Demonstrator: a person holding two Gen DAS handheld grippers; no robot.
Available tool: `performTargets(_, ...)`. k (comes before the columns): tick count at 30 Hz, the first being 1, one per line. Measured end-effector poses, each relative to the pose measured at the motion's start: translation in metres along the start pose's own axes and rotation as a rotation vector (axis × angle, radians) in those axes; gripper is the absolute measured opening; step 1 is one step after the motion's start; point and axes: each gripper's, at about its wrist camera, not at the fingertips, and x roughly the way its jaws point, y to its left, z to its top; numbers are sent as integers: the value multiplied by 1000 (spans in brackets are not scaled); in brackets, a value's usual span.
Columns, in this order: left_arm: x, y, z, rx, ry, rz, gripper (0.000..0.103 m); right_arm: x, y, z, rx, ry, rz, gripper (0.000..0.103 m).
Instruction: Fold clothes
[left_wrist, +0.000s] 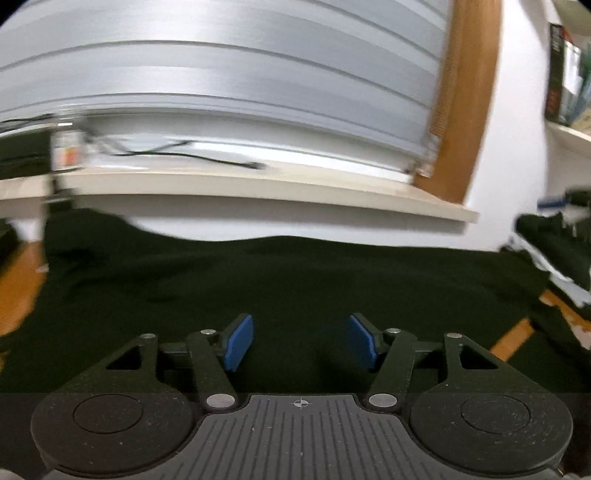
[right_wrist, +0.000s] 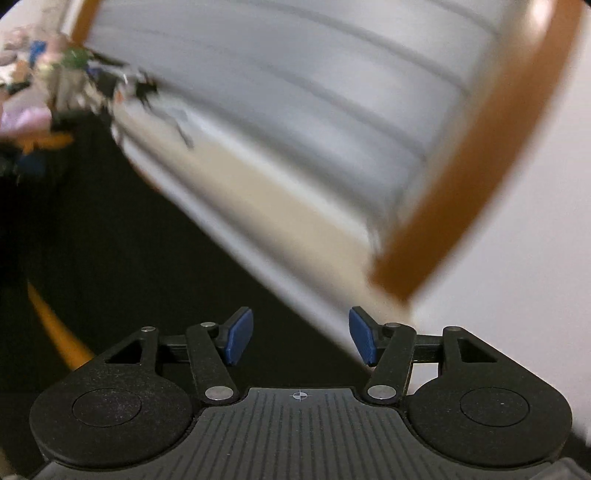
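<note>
Left tongs: I see my left gripper (left_wrist: 301, 341) with its blue pads (left_wrist: 240, 341) standing apart and nothing between them.
Right tongs: my right gripper (right_wrist: 301, 336) is likewise spread, pads clear of everything, nothing held.
Garment: a dark green cloth (left_wrist: 280, 288) lies spread flat right below and ahead of the left tongs, covering most of the surface; in the right wrist view it shows only as a dark blurred area (right_wrist: 122, 258) to the left of the tongs.
Table: orange-brown wood (left_wrist: 511, 338) peeks out at the cloth's edges on both sides.
More clothes: a second dark heap with white edges (left_wrist: 554, 254) sits to the right, near the spread cloth.
Ahead: a pale sill (left_wrist: 258, 188) runs along the wall beyond the cloth, with a black cable (left_wrist: 192, 155) lying on it and grey slatted blinds (left_wrist: 221, 66) above.
Frame: an orange-brown wooden upright (left_wrist: 461, 103) borders the blinds on the right.
Shelf: at the far right a white shelf (left_wrist: 570, 133) carries boxes or books.
Clutter: the right wrist view shows a smeared jumble of coloured items (right_wrist: 55, 85) at upper left; I cannot tell what they are.
Writing: a small label on an object at the sill's left end (left_wrist: 66, 153) and the print on the shelf items are too blurred for me to read.
</note>
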Motion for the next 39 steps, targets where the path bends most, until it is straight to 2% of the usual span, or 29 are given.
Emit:
performTargets(4,19,-29,-2,66,24,-49,63,-7,-16,-82,132,107,-16,57)
performTargets(7,29,-42,-8,97,30,-58,65,-9,-22,-123,249,140,-13,58)
performTargets(13,53,-49,-16,152,55,-5,65,-7,-20,-159,401,134,34,61)
performTargets(20,81,-40,-21,118,160,-26,68,2,-11,-178,377,161,22,71)
performTargets(24,80,-39,-21,112,156,-19,68,-2,-14,-191,424,130,36,70)
performTargets(27,80,-38,-20,100,155,-23,70,-7,-16,-201,439,77,59,49)
performTargets(28,80,-37,-19,92,154,-25,72,-11,-15,-203,417,50,60,28)
performTargets(29,80,-36,-19,86,153,-22,73,-15,-12,-205,393,24,45,19)
performTargets(32,79,-35,-18,74,150,-11,73,-21,-9,-210,375,-18,7,9)
performTargets(34,79,-34,-18,73,149,-3,73,-25,-11,-209,382,-42,-22,5)
performTargets(39,78,-34,-17,75,141,5,76,-61,-46,-202,430,-143,-219,4)
